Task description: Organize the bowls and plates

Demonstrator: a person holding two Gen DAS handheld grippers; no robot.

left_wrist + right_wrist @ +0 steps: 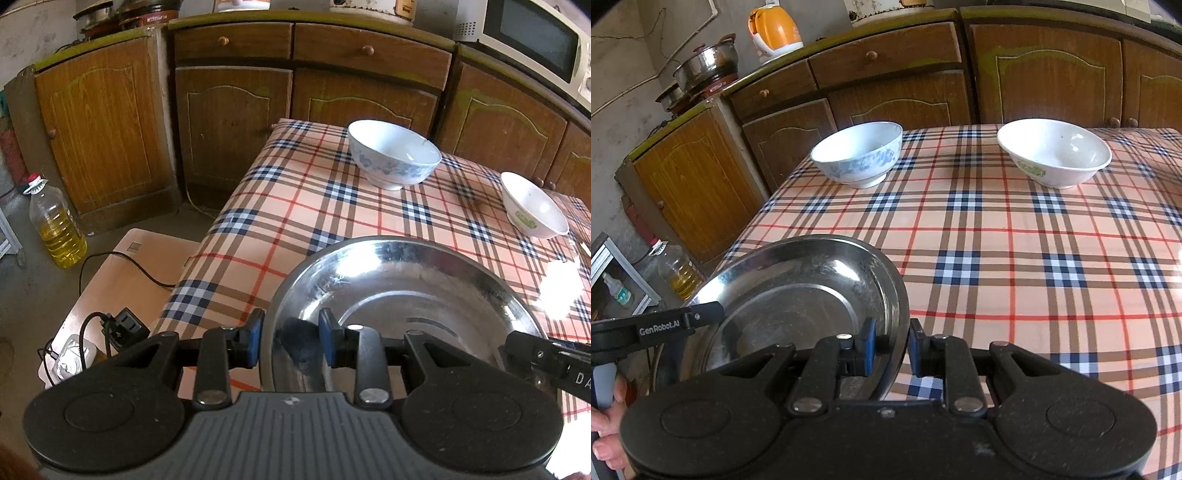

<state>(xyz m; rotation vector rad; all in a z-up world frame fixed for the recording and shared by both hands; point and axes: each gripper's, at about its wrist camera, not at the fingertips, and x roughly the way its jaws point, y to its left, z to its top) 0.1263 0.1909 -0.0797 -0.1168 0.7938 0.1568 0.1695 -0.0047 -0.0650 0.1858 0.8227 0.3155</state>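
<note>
The steel plate [402, 295] is held over the near left corner of the table [997, 240], carried by both tools at once. The left gripper [291, 341] has its blue pads narrowly set across the plate's near left rim, one pad outside and one inside the dish. The right gripper [892, 345] is closed down on the near right rim in the same manner, rim between its pads. In the right wrist view the plate is tilted, its right edge raised; whether any part of it touches the cloth cannot be told. Toward the far side stand two bowls, well apart: a blue-patterned bowl [857, 155] at far left and a white bowl [1054, 153] with a green mark at far right, both upright. The table carries a checked cloth. Beyond it runs a line of brown wooden cabinets [229, 122]. On the floor at left stands an oil bottle [55, 225], with a black cable [122, 260] lying across a low board nearby.
</note>
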